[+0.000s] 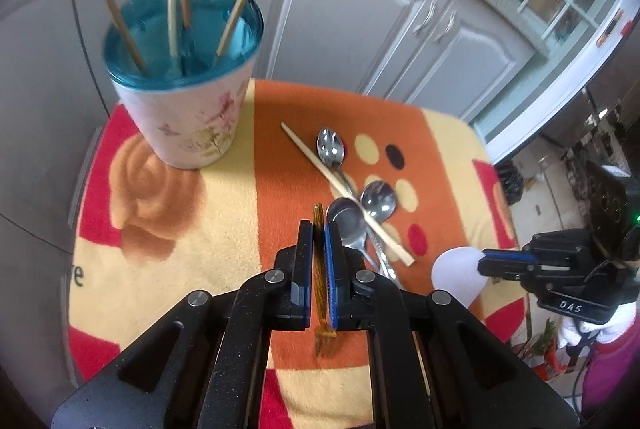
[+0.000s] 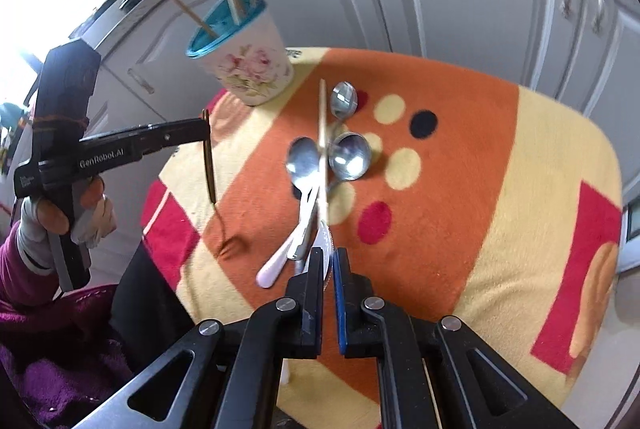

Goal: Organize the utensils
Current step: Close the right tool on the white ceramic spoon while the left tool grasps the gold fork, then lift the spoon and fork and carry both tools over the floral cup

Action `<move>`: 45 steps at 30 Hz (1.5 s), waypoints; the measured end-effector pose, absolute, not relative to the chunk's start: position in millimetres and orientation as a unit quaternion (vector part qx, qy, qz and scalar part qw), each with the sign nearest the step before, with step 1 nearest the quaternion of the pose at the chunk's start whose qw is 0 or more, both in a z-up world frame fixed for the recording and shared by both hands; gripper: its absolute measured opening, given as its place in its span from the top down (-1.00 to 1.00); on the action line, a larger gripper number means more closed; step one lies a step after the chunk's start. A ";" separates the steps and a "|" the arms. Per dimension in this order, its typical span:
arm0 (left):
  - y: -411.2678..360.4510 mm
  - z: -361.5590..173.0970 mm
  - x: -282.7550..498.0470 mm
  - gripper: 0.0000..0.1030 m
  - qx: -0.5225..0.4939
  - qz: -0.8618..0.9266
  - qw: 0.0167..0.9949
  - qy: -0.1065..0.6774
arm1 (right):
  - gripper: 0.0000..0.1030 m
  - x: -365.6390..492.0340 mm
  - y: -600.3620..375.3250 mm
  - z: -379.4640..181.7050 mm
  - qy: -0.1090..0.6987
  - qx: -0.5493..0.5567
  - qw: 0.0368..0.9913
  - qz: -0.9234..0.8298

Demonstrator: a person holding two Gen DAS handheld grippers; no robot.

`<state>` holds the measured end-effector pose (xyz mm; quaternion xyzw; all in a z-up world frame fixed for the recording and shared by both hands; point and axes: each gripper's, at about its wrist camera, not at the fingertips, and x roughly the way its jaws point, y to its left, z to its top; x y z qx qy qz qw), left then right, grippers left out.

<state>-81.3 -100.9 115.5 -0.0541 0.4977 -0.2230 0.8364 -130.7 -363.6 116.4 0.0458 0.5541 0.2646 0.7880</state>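
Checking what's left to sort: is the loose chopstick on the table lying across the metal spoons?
Yes, the chopstick lies diagonally over the spoons on the blanket.

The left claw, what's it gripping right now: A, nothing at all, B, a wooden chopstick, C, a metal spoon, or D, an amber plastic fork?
D: the left claw is shut on the amber plastic fork, whose tines hang below the pads, while the metal spoons and a chopstick lie on the blanket.
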 end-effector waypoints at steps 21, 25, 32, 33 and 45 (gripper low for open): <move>-83.7 150.6 -91.4 0.92 -0.080 -0.216 0.856 0.463 | 0.39 -125.2 -397.7 66.8 0.597 0.065 0.778 0.185; -85.3 155.7 -92.5 0.92 -0.079 -0.217 0.857 0.462 | 0.39 -125.4 -396.7 47.1 0.604 0.100 0.762 0.211; -89.4 161.3 -93.6 0.92 -0.075 -0.216 0.857 0.461 | 0.83 -117.5 -380.2 47.2 0.587 0.104 0.771 0.225; -88.3 162.1 -93.1 0.92 -0.075 -0.216 0.858 0.460 | 0.85 -117.6 -377.3 49.1 0.588 0.097 0.770 0.228; -83.8 160.3 -93.2 0.92 -0.086 -0.215 0.856 0.463 | 0.89 -156.8 -385.9 53.0 0.617 0.073 0.744 0.248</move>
